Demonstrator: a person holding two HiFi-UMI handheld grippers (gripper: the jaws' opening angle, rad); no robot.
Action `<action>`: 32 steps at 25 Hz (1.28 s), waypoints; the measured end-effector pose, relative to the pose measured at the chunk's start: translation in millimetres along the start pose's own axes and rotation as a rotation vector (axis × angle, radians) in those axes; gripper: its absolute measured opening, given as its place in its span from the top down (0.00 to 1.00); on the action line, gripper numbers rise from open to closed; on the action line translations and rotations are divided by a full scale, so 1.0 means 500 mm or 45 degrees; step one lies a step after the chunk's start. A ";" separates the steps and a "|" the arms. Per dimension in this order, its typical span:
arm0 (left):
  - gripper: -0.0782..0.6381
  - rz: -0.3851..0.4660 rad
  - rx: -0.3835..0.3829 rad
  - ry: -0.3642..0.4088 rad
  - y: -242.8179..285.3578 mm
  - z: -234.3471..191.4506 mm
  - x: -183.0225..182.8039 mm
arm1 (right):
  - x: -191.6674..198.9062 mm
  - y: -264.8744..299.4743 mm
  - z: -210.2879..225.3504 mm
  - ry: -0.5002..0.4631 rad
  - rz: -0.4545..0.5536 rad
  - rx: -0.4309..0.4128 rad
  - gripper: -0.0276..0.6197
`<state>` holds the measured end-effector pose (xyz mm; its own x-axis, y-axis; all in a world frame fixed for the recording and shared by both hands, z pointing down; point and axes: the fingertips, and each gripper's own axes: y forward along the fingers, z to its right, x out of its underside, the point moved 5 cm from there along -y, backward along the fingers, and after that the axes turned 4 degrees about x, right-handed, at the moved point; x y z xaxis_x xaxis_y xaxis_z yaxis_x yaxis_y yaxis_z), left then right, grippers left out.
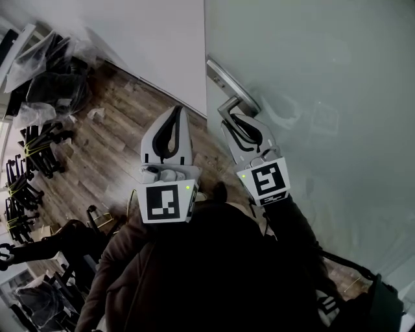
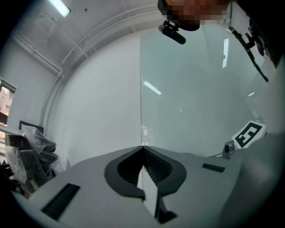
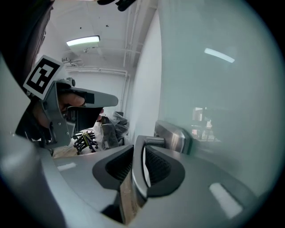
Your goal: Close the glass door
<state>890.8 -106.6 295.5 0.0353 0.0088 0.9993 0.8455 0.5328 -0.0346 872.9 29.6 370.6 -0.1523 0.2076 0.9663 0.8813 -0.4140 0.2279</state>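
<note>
Two grippers: our right gripper [image 1: 237, 123] clamps the handle [image 3: 141, 156] of the glass door [image 1: 324, 97], lever lying along the jaws; left gripper [image 1: 176, 111] closed, empty.

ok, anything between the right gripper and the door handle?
Nothing. The right gripper is shut on the handle of the glass door. The left gripper is shut and empty, beside the door's edge.

Wood plank floor [image 1: 123, 130] is laid up to a white wall [image 1: 149, 39]. Plastic-wrapped black chair parts [image 1: 52, 71] are piled at the wall's foot; bundled black chair bases [image 1: 32, 152] are stacked farther out from it. A tube light [image 2: 59, 7] is lit on the ceiling above the wall.
</note>
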 end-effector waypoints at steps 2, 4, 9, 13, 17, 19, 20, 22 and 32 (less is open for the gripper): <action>0.90 -0.001 -0.011 -0.002 -0.010 0.001 0.000 | 0.002 -0.002 -0.003 0.001 0.008 0.007 0.83; 0.90 -0.011 -0.015 -0.002 -0.020 0.003 0.003 | 0.003 -0.002 -0.008 0.003 0.021 0.013 0.83; 0.90 -0.018 -0.026 0.024 -0.022 0.005 0.003 | 0.003 0.002 0.002 0.001 0.057 -0.011 0.84; 0.90 -0.055 -0.061 0.022 -0.009 0.002 0.008 | 0.005 0.023 0.021 0.103 0.078 -0.095 0.85; 0.90 -0.054 -0.091 0.020 -0.019 0.023 0.004 | 0.008 0.011 0.015 0.106 0.078 -0.096 0.85; 0.90 -0.009 -0.114 0.019 -0.027 0.030 -0.006 | 0.006 0.007 0.012 0.091 0.076 -0.088 0.85; 0.90 0.006 -0.126 0.021 -0.034 0.033 -0.009 | 0.005 0.004 0.010 0.089 0.077 -0.086 0.85; 0.90 0.016 -0.152 0.030 -0.053 0.039 -0.013 | 0.007 -0.001 0.004 0.094 0.070 -0.093 0.85; 0.90 -0.067 -0.355 0.052 -0.209 0.053 -0.001 | -0.004 -0.022 -0.053 0.069 0.061 -0.161 0.85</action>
<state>788.5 -139.8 298.8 0.0042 -0.0501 0.9987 0.9605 0.2780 0.0099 851.5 10.4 369.5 -0.1384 0.1382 0.9807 0.8252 -0.5314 0.1914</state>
